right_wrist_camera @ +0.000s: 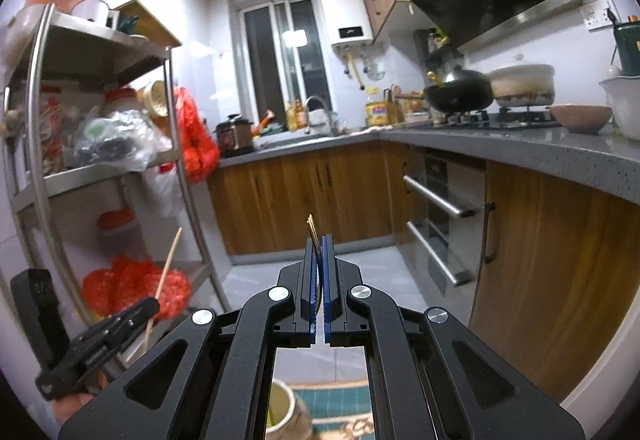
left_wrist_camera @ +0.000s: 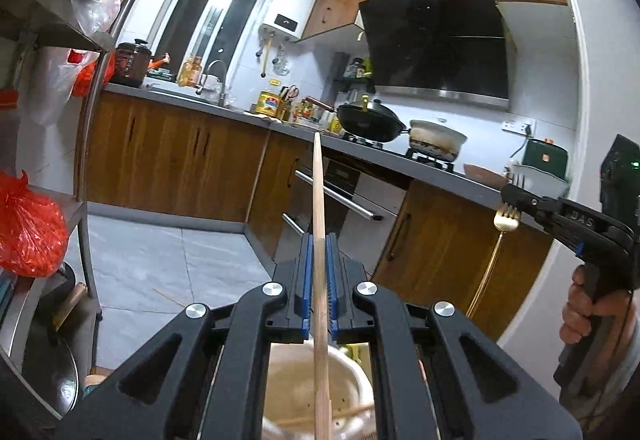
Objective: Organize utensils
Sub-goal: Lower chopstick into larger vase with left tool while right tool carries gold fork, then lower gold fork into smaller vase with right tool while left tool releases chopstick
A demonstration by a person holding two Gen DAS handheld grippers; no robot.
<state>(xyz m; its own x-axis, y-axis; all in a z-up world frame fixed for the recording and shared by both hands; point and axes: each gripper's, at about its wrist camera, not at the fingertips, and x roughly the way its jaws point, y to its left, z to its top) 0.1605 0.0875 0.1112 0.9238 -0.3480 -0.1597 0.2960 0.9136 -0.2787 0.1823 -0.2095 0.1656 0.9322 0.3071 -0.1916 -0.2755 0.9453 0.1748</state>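
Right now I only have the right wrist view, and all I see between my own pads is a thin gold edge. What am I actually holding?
Observer: A gold fork. The left wrist view shows it side on, the right gripper shut at its tines and the handle hanging down.
Operator: And the stick in the left gripper, how is it sitting?
Observer: The left gripper is shut on a wooden chopstick that runs straight out past the pads.
Operator: Anything under the left gripper?
Observer: Yes, a pale round container shows below it, with another chopstick lying inside.
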